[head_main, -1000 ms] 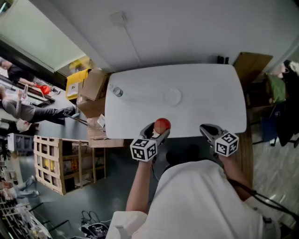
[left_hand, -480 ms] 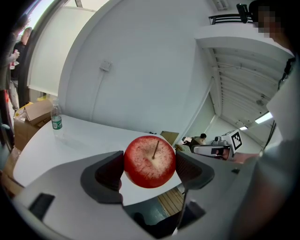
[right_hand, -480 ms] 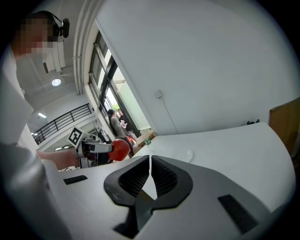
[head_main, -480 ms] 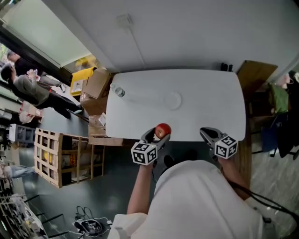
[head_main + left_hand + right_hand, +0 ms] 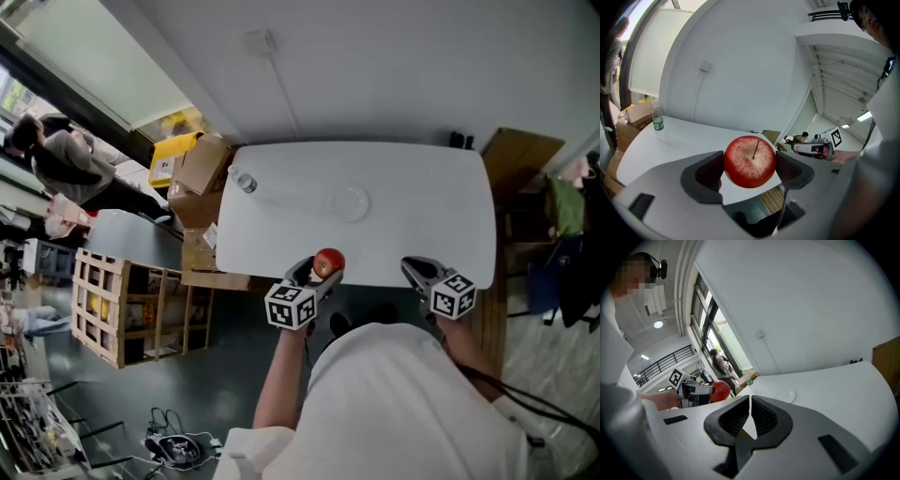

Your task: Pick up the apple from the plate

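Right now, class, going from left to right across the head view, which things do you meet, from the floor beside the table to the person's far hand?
Wooden crate → water bottle → apple, clamped in the left gripper → right gripper, jaws together and empty.

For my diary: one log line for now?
left gripper shut on apple | right gripper shut, empty | plate empty

Red apple (image 5: 750, 161), stem showing, clamped in left tool (image 5: 320, 267), well apart from clear plate (image 5: 349, 202)
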`<state>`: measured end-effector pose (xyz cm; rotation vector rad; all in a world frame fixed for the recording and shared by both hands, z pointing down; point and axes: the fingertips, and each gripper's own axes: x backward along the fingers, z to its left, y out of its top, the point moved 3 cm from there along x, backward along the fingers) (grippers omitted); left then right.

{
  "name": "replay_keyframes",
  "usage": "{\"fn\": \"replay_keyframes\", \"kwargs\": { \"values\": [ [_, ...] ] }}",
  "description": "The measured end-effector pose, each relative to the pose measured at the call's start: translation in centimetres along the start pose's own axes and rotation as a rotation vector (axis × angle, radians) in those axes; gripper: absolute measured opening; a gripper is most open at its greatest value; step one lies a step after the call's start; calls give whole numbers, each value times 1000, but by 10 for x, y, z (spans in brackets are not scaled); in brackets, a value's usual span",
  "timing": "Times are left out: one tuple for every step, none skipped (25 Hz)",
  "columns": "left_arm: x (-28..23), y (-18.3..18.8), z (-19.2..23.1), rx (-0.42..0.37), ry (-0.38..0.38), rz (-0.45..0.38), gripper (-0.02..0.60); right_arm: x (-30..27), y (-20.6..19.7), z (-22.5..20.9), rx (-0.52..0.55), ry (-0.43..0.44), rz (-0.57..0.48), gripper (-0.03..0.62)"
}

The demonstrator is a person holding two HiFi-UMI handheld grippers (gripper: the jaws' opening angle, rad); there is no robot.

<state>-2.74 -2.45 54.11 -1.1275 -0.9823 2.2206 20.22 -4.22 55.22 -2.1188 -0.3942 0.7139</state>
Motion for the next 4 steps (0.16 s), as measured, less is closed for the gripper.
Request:
{"fn": "replay_keyframes", "kwargs": {
  "values": [
    [0,1,0,-1,1,0,347,0,0,0,1,2,0,43],
    [0,1,-1,-3,2,-1,347,0,0,0,4,3,1,43],
    [1,2,-1,-3,3,-2,347,1,1,-1,6,5,2,43],
    [1,4,-2,-4,5,-3,347,1,2,-1,8,7,4,43]
  ]
}}
